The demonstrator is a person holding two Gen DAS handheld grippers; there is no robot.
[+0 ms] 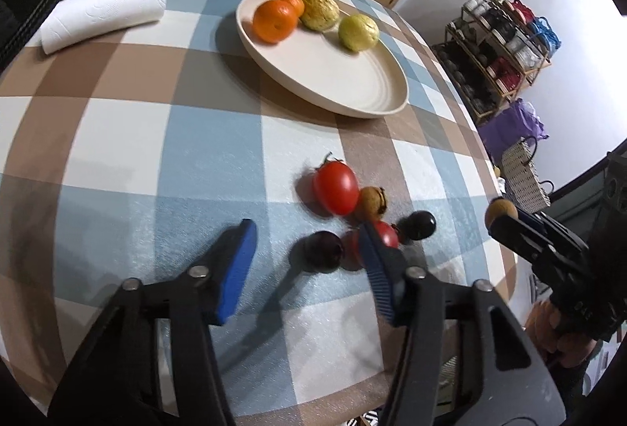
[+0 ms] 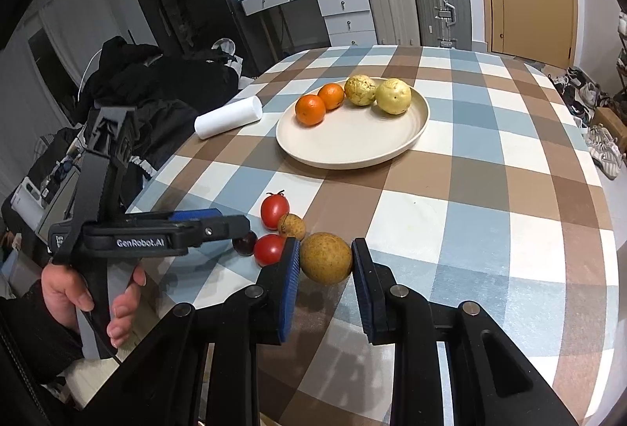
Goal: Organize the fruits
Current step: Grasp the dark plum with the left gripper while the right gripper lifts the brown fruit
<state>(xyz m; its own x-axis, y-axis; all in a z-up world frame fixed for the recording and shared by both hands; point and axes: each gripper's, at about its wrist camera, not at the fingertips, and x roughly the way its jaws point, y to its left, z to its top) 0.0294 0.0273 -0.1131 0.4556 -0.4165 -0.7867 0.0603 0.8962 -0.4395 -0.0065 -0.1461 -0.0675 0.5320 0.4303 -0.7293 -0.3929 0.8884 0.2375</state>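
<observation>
my right tongs [image 2: 326, 258] clamped on brown longan [image 2: 326, 257], centre frame | my left tongs [image 1: 305, 261] apart around dark cherry [image 1: 323, 256], not gripping | plate [image 2: 352, 151] upper centre on tabletop [image 2: 470, 230]

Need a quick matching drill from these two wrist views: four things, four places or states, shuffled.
Things:
1. oranges
2. paper towel roll
3. brown round fruit
4. dark plum

Places or states:
A. lying on the tablecloth beside the plate
B. clamped in the right gripper
C. on the plate
D. between the left gripper's open jaws

Pairs: 1-C, 2-A, 3-B, 4-D
</observation>
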